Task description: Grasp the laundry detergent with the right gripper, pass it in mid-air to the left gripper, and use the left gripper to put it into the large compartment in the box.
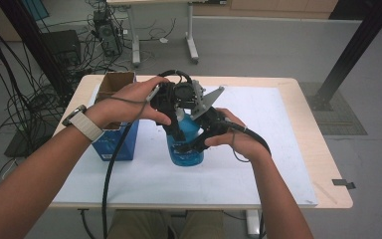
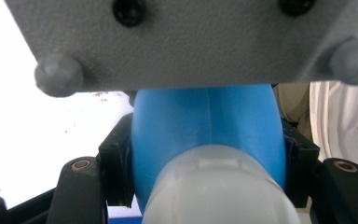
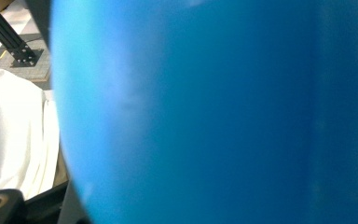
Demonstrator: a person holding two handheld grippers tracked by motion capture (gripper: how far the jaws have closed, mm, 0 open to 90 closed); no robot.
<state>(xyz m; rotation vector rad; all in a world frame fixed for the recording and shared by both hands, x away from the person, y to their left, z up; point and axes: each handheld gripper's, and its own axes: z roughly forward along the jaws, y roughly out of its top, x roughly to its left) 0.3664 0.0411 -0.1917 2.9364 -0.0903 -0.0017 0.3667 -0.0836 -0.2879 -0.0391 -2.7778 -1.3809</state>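
A blue see-through bottle (image 1: 186,155) stands upright on the white sheet (image 1: 263,164) at the table's middle. My left gripper (image 1: 178,133) comes down from above. In the left gripper view its jaws press both sides of the bottle's shoulder (image 2: 205,126), with the whitish cap (image 2: 214,191) close to the camera. My right gripper (image 1: 193,146) reaches in from the right, low on the bottle's body, and its grey plate (image 1: 208,101) sticks up beside the bottle. The blue wall (image 3: 214,116) lies right against the right gripper's camera, and one black jaw shows at the lower left.
A blue box (image 1: 122,144) with an open cardboard top (image 1: 117,82) stands just left of the bottle, under my left hand. The wooden table edge (image 1: 328,164) runs along the right. Cables (image 1: 25,99), a computer tower (image 1: 107,32) and a black post (image 1: 353,50) stand on the floor beyond.
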